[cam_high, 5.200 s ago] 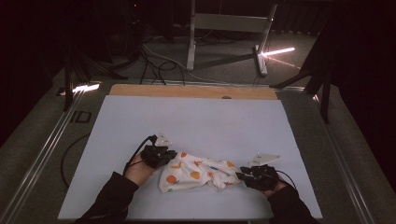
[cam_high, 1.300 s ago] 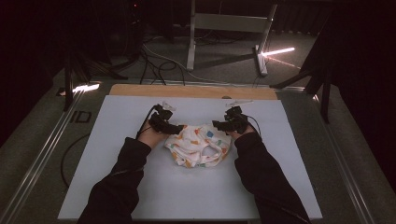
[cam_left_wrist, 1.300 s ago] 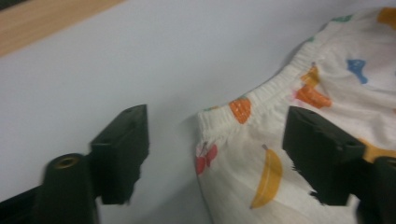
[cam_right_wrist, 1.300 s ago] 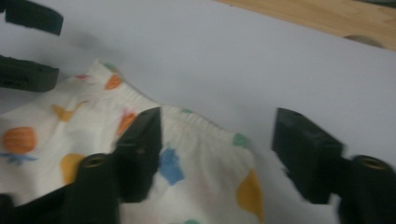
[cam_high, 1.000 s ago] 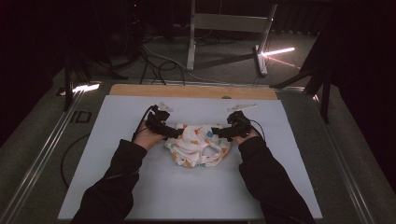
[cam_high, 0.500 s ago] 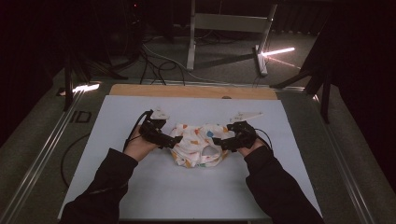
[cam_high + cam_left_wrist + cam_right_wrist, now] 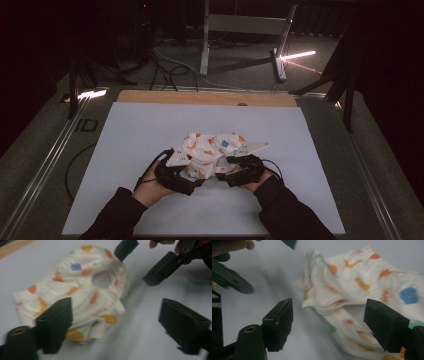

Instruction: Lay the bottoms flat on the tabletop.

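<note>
On a white table mat (image 7: 150,130), a person works a crumpled, spotted white garment (image 7: 210,150) with two handheld grippers. To fold it cleanly, each should likely pinch only a near-edge hem and lift evenly. The cloth lies mid-mat, just beyond both tools. The left gripper (image 7: 115,322) and right gripper (image 7: 328,326) have just been closing, yet their jaws stand well apart, cloth between them but nothing pinched.
</note>
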`<state>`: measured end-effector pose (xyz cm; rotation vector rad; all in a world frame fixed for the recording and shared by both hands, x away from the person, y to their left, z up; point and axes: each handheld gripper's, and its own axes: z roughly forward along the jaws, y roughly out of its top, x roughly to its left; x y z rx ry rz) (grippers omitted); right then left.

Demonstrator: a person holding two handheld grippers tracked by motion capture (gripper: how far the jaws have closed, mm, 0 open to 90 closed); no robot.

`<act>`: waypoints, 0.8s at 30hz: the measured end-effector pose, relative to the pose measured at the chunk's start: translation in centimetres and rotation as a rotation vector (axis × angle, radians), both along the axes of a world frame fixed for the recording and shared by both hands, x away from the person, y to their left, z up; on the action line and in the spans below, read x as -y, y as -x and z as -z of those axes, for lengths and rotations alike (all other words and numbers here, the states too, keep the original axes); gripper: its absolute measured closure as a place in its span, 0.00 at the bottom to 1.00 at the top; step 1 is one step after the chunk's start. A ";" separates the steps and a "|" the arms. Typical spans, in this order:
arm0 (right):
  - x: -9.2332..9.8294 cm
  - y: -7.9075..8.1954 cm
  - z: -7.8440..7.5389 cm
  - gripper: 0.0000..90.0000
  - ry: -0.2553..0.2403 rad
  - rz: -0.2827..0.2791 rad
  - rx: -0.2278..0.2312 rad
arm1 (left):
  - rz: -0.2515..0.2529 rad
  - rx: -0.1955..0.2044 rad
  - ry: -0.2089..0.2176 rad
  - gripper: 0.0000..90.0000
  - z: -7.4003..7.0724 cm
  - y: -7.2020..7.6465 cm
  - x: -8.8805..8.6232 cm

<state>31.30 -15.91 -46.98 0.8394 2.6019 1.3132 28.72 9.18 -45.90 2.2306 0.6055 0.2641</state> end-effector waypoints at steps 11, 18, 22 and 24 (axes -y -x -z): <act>-2.2 -0.5 3.4 0.38 0.142 -0.006 -0.001 | -0.034 0.023 -0.111 0.46 4.5 -1.8 0.9; -2.7 -0.3 4.2 0.57 0.217 0.018 0.036 | -0.075 0.071 -0.099 0.94 4.2 -2.4 0.6; -2.6 -0.3 4.1 0.86 0.300 0.030 0.105 | -0.085 0.084 -0.076 0.97 3.3 -2.3 0.4; -2.5 -0.4 3.8 0.94 0.277 0.058 0.065 | -0.090 0.085 -0.070 0.97 3.0 -2.3 0.2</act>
